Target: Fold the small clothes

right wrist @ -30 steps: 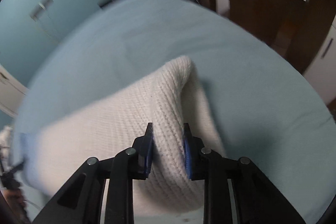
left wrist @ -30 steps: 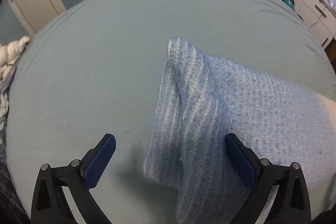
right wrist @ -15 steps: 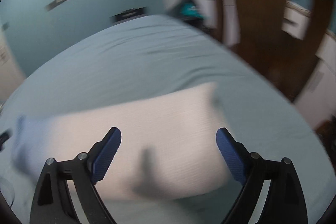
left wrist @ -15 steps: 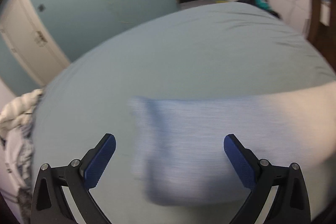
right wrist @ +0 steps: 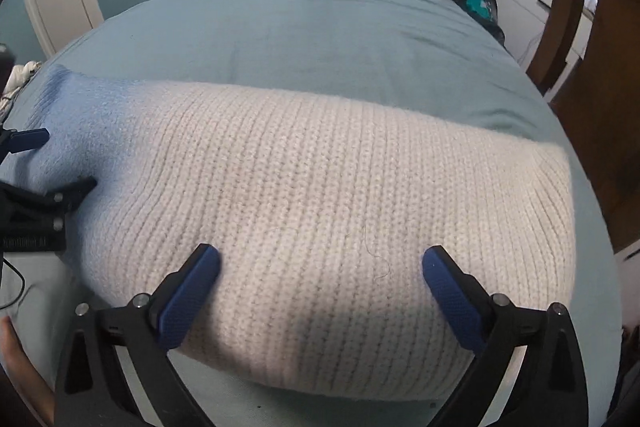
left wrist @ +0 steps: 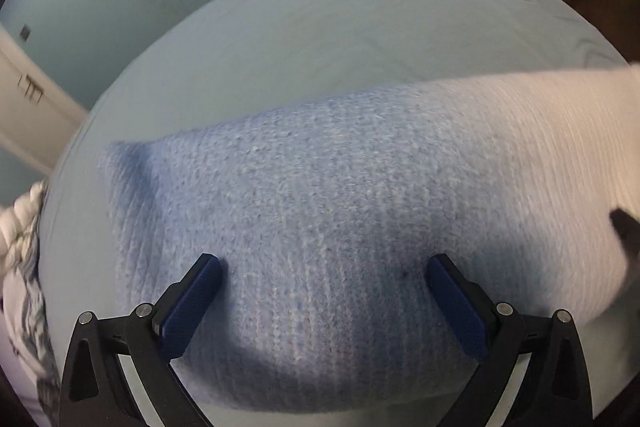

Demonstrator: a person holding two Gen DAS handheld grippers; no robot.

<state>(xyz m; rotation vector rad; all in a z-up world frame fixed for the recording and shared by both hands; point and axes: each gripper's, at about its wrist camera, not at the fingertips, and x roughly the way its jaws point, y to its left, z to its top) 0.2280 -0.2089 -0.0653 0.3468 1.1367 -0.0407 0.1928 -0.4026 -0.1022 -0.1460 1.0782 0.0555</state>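
A: Item one, bed [right wrist: 320, 27]?
B: Beneath both claws.
A: Knit garment [right wrist: 320, 187]?
B: Flat under right claw [right wrist: 320, 267], just opened wide, empty; blue end under left claw [left wrist: 324, 279], spread, empty.
A: Risk?
B: Loose knit may slip and spoil the fold.

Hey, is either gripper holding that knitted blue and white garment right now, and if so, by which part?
Neither. The left gripper and right gripper are both open above the knitted garment, which lies flat on the bed.

Soft daylight; left view blurred (fisheye-bent edges).
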